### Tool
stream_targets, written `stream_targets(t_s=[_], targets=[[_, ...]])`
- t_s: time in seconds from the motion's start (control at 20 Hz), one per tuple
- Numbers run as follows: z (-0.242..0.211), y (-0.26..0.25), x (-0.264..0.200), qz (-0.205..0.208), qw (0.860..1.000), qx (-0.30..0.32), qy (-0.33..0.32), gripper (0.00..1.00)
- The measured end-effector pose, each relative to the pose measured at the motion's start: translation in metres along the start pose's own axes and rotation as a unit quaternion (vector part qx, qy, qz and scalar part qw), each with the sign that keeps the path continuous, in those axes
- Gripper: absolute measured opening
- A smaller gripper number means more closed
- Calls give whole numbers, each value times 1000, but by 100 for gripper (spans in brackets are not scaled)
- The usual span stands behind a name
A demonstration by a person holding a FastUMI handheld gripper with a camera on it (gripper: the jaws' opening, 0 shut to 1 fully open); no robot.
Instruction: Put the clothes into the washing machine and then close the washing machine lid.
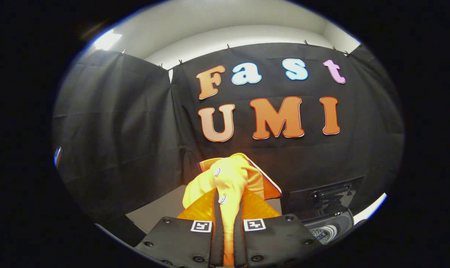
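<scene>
Here gripper [228, 223] closed tight on yellow garment [228, 182], both fingers pressing cloth between them. Garment bunches up just ahead of fingertips, buttons visible. Washing machine [329, 219] lower, right of fingers.

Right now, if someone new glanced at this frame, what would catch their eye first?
A bright yellow garment with white buttons, pinched between the fingers of the gripper and bunched up just ahead of them. Beyond it, to the right of the fingers, sits the dark washing machine, with the black cloth wall behind everything.
</scene>
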State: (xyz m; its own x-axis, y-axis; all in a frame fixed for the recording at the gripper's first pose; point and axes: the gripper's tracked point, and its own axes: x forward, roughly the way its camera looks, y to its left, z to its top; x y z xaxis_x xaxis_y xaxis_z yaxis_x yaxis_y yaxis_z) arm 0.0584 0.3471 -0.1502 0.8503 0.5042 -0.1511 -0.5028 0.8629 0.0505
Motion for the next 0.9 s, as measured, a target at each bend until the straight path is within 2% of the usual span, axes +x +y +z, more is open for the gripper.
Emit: stream_targets(t_s=[0.15,0.45,0.9], targets=[[13,-53,-8,-12,1000,18,-8,17],[9,-169,-25,-54,998,6,-10,17],[-40,-298,-48,-81,996,-3,35,17]])
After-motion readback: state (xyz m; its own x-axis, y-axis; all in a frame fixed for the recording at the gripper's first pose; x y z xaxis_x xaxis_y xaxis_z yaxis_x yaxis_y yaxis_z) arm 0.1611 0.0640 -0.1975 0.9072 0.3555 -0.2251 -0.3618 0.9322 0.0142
